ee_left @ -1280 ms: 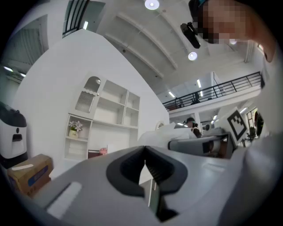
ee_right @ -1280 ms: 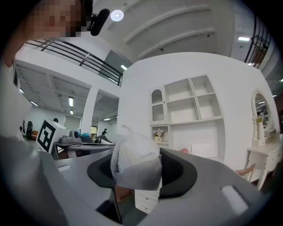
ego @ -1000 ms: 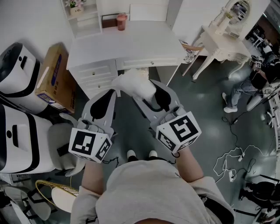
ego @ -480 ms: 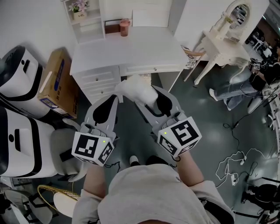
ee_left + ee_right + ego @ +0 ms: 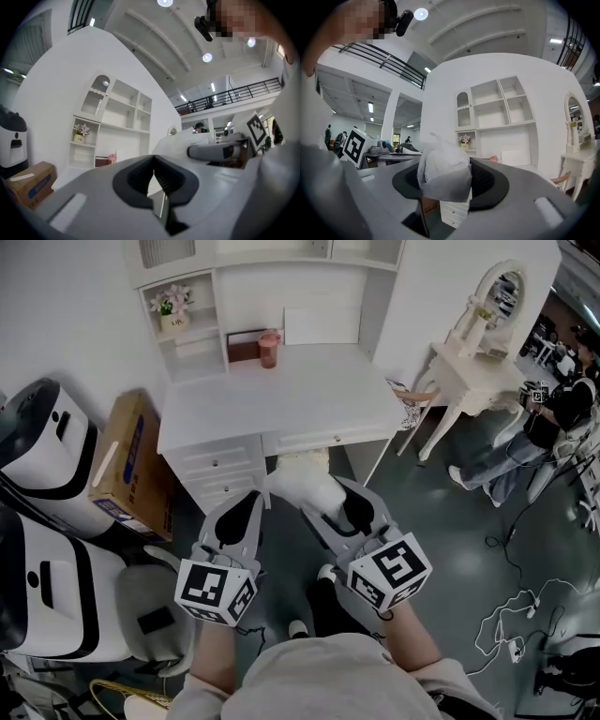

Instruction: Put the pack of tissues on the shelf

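The pack of tissues (image 5: 298, 482), white and crumpled, sits between the jaws of my right gripper (image 5: 323, 502), which is shut on it just in front of the white desk (image 5: 281, 395). In the right gripper view the pack (image 5: 443, 171) fills the gap of the right gripper (image 5: 447, 182). My left gripper (image 5: 255, 499) hangs beside it on the left, shut with nothing in it; its pads meet in the left gripper view, left gripper (image 5: 153, 159). The white shelf unit (image 5: 192, 343) stands on the desk's back, with open compartments.
On the shelf unit are a flower pot (image 5: 173, 306), a pink cup (image 5: 270, 349) and a white card (image 5: 309, 326). A cardboard box (image 5: 127, 465) and white machines (image 5: 42, 460) stand left. A vanity table (image 5: 473, 362), a person (image 5: 553, 418) and floor cables (image 5: 506, 615) are right.
Both grippers have moved forward toward the desk, the right one still holding the pack. More of the shelf unit has come into the head view.
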The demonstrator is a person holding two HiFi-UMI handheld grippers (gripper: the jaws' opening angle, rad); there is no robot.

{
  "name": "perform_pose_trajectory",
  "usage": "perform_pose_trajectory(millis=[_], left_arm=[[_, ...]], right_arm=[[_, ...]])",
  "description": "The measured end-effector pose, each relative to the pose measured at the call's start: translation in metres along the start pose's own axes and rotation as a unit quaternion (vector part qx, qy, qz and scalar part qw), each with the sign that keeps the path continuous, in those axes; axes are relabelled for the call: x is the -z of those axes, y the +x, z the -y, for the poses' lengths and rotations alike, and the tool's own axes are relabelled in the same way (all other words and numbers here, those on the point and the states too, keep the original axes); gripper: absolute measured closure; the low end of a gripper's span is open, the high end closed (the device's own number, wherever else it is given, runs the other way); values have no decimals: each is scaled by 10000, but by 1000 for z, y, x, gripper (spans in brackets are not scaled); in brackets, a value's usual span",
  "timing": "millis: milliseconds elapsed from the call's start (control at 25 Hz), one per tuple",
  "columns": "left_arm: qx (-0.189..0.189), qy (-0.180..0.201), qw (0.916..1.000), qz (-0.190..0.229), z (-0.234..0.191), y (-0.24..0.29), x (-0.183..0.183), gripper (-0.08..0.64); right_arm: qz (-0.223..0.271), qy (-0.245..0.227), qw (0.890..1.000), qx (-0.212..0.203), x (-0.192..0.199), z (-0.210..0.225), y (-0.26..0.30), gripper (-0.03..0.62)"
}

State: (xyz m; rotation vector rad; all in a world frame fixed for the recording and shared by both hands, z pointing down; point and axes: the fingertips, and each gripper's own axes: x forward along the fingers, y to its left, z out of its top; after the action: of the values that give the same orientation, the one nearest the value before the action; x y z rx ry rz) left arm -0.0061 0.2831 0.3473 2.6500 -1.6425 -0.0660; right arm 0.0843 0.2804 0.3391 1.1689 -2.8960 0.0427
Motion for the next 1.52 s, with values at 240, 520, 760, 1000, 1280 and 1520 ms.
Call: perform_pose_trajectory(millis=[240, 520, 760, 1000, 1280, 1520], left_arm=[[-143, 35, 9999, 39, -31, 42, -6, 559], [-398, 259, 9987, 160, -65, 107, -29, 560], [-543, 401, 9974, 261, -84, 169, -48, 560], [-658, 455, 9961, 378, -89, 229, -56, 559], [-832, 446, 9950, 315, -95, 264, -51, 560], [-902, 393, 9949, 201, -119, 288, -40, 560]], right_arm=[[391, -442, 9981, -160, -20, 24, 36, 360], [257, -92, 9991, -333, -34, 87, 95, 360], [313, 189, 9984, -442, -49, 152, 134, 360], [297, -37, 9979, -571, -58, 206, 156, 360], [249, -46, 9974, -668, -52, 241, 177, 359], [189, -3, 9979, -616, -41, 259, 206, 359]])
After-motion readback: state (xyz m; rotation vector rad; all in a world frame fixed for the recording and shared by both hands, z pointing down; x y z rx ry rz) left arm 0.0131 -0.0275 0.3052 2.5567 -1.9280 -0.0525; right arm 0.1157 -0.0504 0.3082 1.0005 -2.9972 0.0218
